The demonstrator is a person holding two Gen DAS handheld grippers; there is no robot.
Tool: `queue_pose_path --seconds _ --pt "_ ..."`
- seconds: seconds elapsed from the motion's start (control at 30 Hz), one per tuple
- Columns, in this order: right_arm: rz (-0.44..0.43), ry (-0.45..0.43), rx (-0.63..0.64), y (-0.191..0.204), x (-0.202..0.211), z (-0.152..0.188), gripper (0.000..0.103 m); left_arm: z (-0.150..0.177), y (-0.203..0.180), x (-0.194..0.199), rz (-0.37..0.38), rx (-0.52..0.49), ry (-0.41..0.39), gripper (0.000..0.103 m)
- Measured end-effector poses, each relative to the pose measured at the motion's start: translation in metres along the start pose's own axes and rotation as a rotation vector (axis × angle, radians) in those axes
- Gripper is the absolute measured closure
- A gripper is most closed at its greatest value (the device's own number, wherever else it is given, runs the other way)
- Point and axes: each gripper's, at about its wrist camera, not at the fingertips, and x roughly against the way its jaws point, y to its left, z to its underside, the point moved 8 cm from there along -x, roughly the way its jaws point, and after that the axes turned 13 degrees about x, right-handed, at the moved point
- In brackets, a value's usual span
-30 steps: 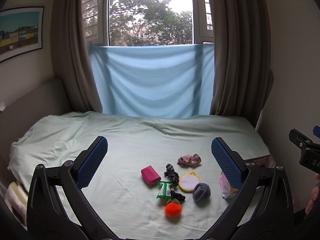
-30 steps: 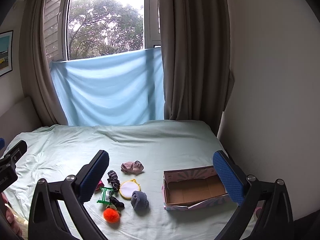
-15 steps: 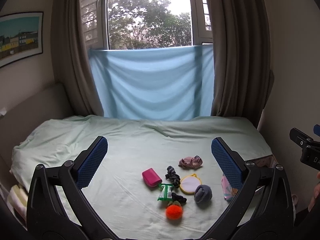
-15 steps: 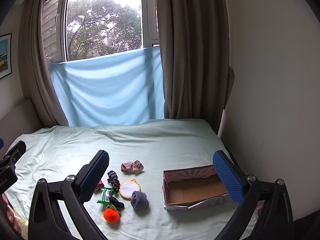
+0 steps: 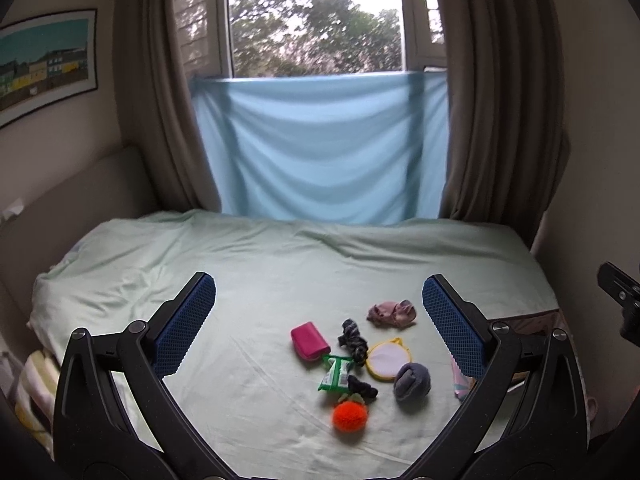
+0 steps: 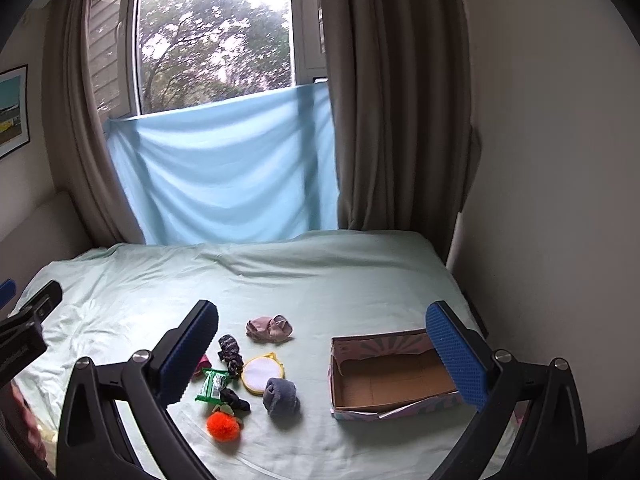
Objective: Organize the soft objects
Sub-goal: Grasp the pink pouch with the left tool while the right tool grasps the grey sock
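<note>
We hold both claws, left claw (image 5: 319, 322) and right claw (image 6: 322, 350), spread wide and empty above the bed (image 6: 320, 272). A cardboard box (image 6: 390, 402) sits beside the rolled sock (image 6: 281, 396) and orange pompom (image 6: 223, 427).

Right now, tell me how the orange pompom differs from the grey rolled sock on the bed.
The orange pompom is bright and fuzzy; the grey sock is dull and smooth-knit. The pompom is the smaller of the two. It lies nearest the cameras, touching a dark fabric piece; the sock lies closer to the open cardboard box. Both are rounded soft things lying on the green sheet, outside the box.
</note>
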Motion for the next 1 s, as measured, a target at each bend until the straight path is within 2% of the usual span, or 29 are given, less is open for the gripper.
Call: queue_pose_path --seconds 0.1,0.3,0.53,0.73,1.0 --pt "-0.043 0.017 0.029 0.006 -0.018 0.007 0.000 0.012 0.002 -0.025 -0.047 0.013 0.047 0.000" --pt "-0.169 0.098 0.039 0.031 -0.076 0.039 0.000 0.058 0.007 -0.097 -0.086 0.055 0.213 0.000" --pt "-0.269 0.254 -0.036 0.064 -0.157 0.101 0.000 0.115 0.025 -0.197 -0.128 0.135 0.373 0.000" --pt "-0.287 0.373 -0.078 0.092 -0.220 0.153 0.000 0.168 0.044 -0.289 -0.163 0.168 0.489 0.000" --pt "-0.261 0.520 -0.162 0.115 -0.297 0.221 0.000 0.223 0.070 -0.396 -0.192 0.200 0.590 0.000"
